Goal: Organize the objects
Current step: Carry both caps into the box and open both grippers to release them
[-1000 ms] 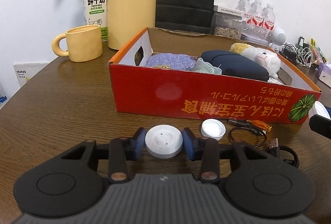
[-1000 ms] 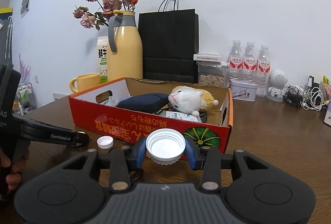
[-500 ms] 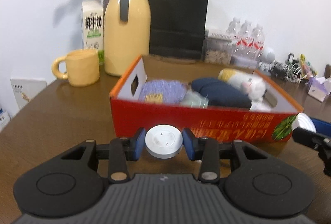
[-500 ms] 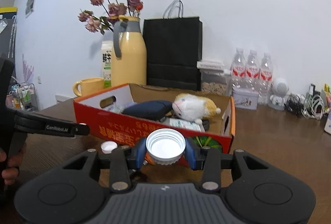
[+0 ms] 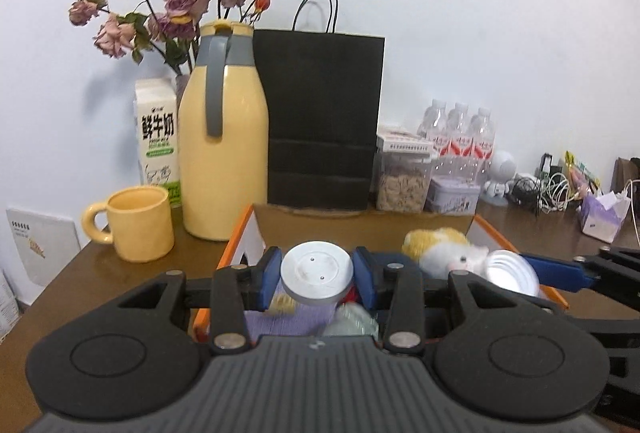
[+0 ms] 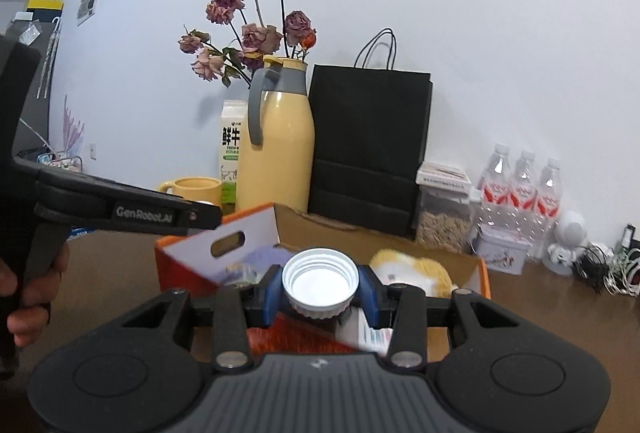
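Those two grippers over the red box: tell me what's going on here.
A person is tidying a table with a handheld gripper in each hand. The left gripper has its jaws shut on a white disc-shaped cap, closed face up. The right gripper is shut on a white screw lid, hollow side up. Both hang over the red cardboard box, which already holds a plush toy and pouches.

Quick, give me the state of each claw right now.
Left claw: shut on a flat round white lid, closed side up.
Right claw: shut on a ribbed white screw cap, open side up.
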Motion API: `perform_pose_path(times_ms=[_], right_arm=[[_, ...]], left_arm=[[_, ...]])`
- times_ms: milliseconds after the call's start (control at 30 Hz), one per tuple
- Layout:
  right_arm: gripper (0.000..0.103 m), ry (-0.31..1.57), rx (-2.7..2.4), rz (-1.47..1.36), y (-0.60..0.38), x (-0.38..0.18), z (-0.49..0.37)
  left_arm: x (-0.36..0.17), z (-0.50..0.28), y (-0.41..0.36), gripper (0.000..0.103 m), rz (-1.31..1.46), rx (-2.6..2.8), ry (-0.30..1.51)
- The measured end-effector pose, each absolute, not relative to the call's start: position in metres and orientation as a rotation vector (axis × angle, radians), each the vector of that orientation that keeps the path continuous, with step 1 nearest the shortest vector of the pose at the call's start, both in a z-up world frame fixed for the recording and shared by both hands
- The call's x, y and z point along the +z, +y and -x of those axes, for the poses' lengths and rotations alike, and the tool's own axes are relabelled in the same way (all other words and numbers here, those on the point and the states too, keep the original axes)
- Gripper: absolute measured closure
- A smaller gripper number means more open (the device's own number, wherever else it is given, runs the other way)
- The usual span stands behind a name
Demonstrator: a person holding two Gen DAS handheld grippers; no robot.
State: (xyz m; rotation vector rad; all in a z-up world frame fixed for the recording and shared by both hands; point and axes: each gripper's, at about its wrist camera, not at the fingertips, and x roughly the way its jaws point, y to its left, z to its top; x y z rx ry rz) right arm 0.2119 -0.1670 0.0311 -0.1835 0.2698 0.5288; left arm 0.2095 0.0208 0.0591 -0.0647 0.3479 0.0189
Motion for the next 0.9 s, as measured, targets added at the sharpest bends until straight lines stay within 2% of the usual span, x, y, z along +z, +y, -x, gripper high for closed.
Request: perform_pose_path(times_ms=[500, 900], right_arm=[[0.064, 0.333, 0.511, 0.175, -0.107, 0.034, -0.305], [0.064, 0.405, 0.489, 0.141, -0.102, 0.011, -0.34]], left_arm=[[0.063, -0.282, 0.039, 0.063, 0.127, 0.014, 0.31], [0.036, -0.314, 0.05, 0.063, 0.139, 0.015, 0.399]])
